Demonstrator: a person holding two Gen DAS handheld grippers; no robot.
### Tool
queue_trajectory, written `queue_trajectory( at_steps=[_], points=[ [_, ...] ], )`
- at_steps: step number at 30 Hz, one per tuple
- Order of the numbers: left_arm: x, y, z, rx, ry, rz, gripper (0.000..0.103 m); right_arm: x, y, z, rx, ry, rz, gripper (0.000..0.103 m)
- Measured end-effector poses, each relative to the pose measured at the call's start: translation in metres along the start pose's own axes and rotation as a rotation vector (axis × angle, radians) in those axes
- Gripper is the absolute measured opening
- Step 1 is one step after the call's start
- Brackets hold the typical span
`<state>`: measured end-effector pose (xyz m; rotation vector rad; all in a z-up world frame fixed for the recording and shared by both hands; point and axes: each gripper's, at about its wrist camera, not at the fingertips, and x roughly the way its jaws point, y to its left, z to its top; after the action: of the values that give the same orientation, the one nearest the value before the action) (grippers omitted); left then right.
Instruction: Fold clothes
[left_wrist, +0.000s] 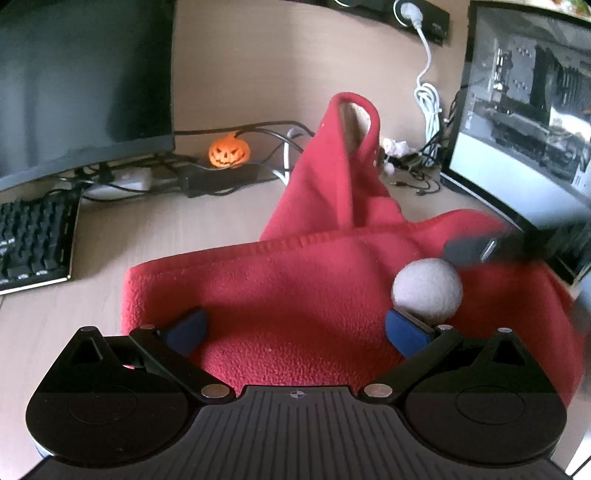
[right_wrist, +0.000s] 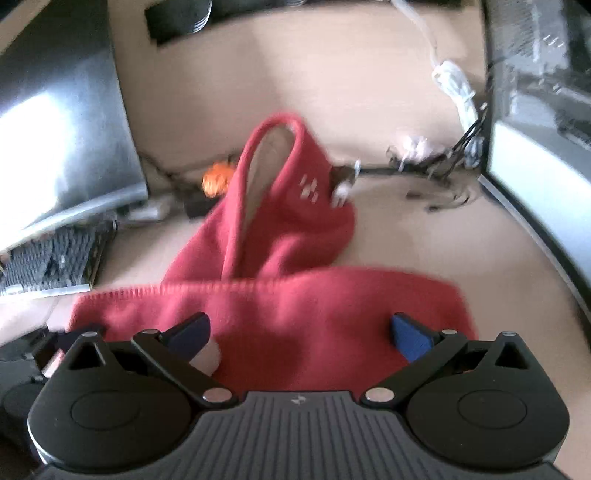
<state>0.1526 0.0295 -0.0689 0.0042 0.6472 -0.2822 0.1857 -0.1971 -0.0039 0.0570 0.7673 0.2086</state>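
A red fleece garment (left_wrist: 295, 280) lies on the wooden desk (left_wrist: 110, 240), its folded hem nearest me and a hood or sleeve standing up behind. A white pompom (left_wrist: 426, 290) rests on it by my left gripper's right finger. My left gripper (left_wrist: 295, 328) is open with both blue pads over the fleece. In the right wrist view the same garment (right_wrist: 280, 306) lies under my right gripper (right_wrist: 299, 332), which is open. The blurred right gripper (left_wrist: 480, 247) shows at the garment's right side in the left wrist view.
A monitor (left_wrist: 81, 81) and keyboard (left_wrist: 33, 240) stand at the left. An orange pumpkin figure (left_wrist: 229, 152) and cables sit at the back. A glass-sided computer case (left_wrist: 528, 110) stands at the right. A white cable (left_wrist: 428, 99) hangs from a wall socket.
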Motion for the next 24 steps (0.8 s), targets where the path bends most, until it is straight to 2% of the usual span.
queue_trajectory(
  at_steps=[2,5,13,17,20,24],
  points=[
    [0.001,0.002,0.001,-0.008,-0.007,-0.016,0.103,0.017,0.002,-0.014,-0.049,0.005,-0.058,0.103],
    [0.002,0.002,0.0,-0.001,-0.017,-0.024,0.103,0.014,0.002,-0.031,-0.07,-0.097,-0.058,0.103],
    [0.003,0.0,0.001,0.007,-0.017,-0.022,0.103,0.014,0.005,-0.032,-0.072,-0.101,-0.08,0.103],
    [0.011,0.002,0.007,-0.014,-0.007,-0.033,0.103,0.019,0.0,-0.022,-0.087,-0.066,-0.059,0.103],
    [0.026,-0.005,0.018,-0.021,0.0,-0.01,0.103,0.033,-0.009,-0.003,-0.11,-0.026,-0.041,0.103],
    [0.046,-0.012,0.033,-0.003,0.02,0.013,0.103,0.049,-0.027,0.048,-0.166,0.142,0.015,0.103]
  ],
)
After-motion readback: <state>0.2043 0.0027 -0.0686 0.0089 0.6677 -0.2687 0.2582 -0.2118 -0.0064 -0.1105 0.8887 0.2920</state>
